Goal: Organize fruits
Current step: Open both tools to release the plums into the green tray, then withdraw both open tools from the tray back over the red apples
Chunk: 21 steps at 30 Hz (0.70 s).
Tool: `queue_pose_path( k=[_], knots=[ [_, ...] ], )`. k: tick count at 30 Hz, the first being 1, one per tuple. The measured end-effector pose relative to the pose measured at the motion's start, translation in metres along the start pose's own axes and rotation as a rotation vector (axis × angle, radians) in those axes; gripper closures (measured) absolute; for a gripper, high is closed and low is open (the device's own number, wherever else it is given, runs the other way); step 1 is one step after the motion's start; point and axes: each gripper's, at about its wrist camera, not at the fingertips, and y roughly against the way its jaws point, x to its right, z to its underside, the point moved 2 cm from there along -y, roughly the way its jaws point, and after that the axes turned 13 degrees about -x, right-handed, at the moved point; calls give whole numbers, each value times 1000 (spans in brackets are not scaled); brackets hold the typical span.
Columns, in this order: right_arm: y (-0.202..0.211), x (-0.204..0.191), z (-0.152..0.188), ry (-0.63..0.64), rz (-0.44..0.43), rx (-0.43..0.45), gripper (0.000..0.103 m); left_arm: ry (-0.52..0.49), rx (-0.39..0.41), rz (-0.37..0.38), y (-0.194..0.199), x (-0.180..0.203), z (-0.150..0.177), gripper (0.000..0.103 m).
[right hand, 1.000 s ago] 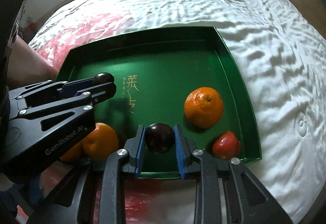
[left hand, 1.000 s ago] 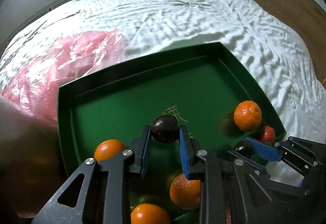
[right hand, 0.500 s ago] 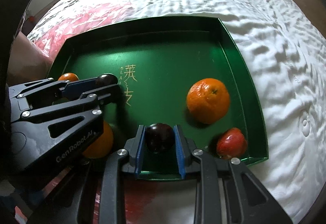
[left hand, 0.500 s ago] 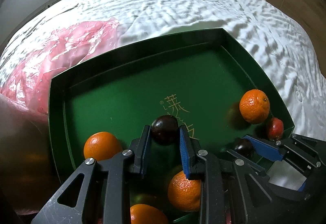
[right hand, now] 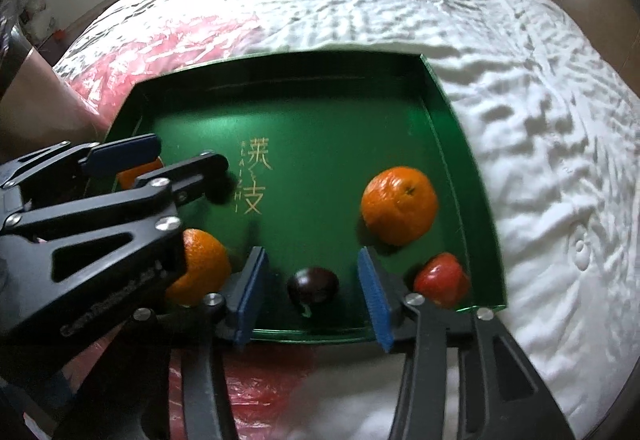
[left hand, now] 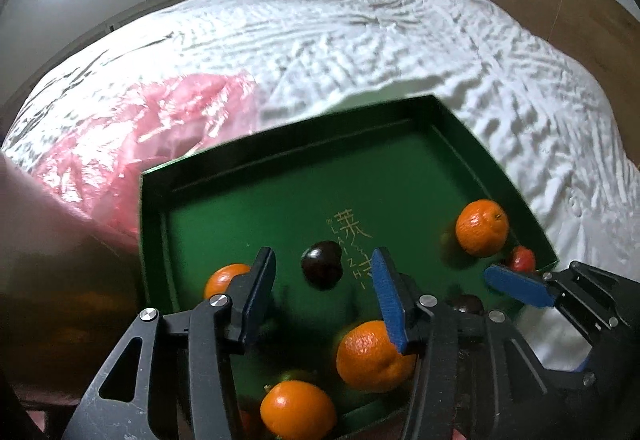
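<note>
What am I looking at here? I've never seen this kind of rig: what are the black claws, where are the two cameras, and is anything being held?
No robot: a person holds a hand-held two-finger claw in each hand, and each claw has a wide-angle camera looking along its fingers. One picture is from the left claw, the other from the right claw; each also catches the other claw from the side.

A green tray lies on a bed with a white sheet and a pink plastic bag. In the tray are oranges, e.g., a small red fruit and two dark plums.

Nothing is held. Both claws have just been opening: one plum lies loose between the left fingers, the other plum between the right ones.
</note>
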Motion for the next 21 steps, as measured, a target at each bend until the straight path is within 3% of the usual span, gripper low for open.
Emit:
queue_pose_path(
  k=[7,10,21],
  knots=[
    [21,1,6,-19,36,32,0,9,72,7,33,-2,14,56],
    [28,3,9,-30,51,35,0,12,85,14,44,-3,24,51],
    [44,-6,37,-31,118,16,0,-1,102,41,75,-5,64,50]
  ],
)
